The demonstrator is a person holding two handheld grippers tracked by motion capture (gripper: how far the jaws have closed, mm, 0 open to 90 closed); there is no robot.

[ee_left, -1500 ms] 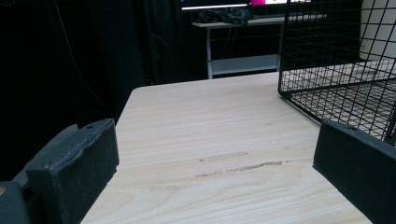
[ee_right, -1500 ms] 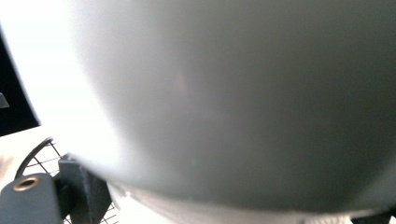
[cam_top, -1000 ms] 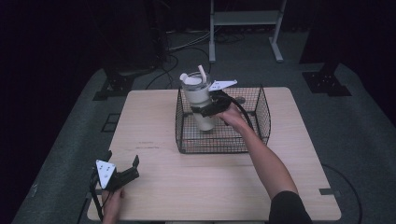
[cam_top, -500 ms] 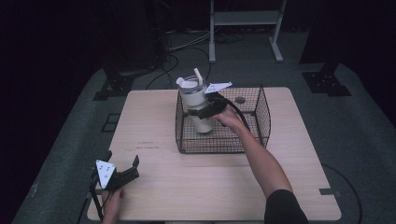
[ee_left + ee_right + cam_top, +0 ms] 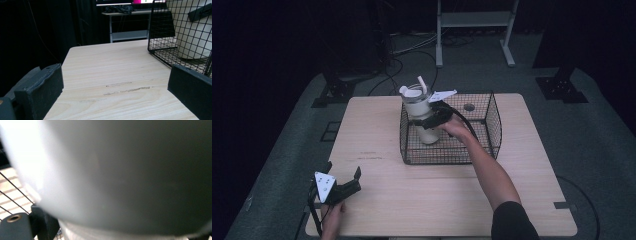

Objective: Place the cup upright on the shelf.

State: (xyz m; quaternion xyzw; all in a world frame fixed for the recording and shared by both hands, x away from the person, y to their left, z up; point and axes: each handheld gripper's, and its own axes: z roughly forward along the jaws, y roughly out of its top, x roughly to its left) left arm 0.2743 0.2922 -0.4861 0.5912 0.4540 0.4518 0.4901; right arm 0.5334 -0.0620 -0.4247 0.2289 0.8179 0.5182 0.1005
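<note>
Since the earlier frames the right claw [image 5: 426, 121] and the white tumbler [image 5: 422, 111] it grips have shifted a little toward the left wall of the wire basket [image 5: 492, 125], and the tumbler now leans slightly; the left claw [image 5: 343, 189] has not moved.

Step in hand, as I judge it: carrying the tumbler either into or out of the basket. Which way, the frames alone do not settle. The tumbler's base sits low inside the basket, close to the basket floor; whether it touches the mesh I cannot tell.

Right claw: clenched around the tumbler's body at mid-height, jaws on either side. In the right gripper view the pale tumbler wall [image 5: 125, 175] presses right up against the camera, blurred, with basket wire off to the lower left.

Left claw: jaws spread wide, nothing between them, resting low at the near left corner of the surface [image 5: 377, 150], well apart from the basket. In the left gripper view the basket [image 5: 162, 37] and the tumbler [image 5: 190, 32] stand ahead and to the right of its jaws.

Next move calls for keeping the tall tumbler upright and its lid and straw clear of the basket rim.
</note>
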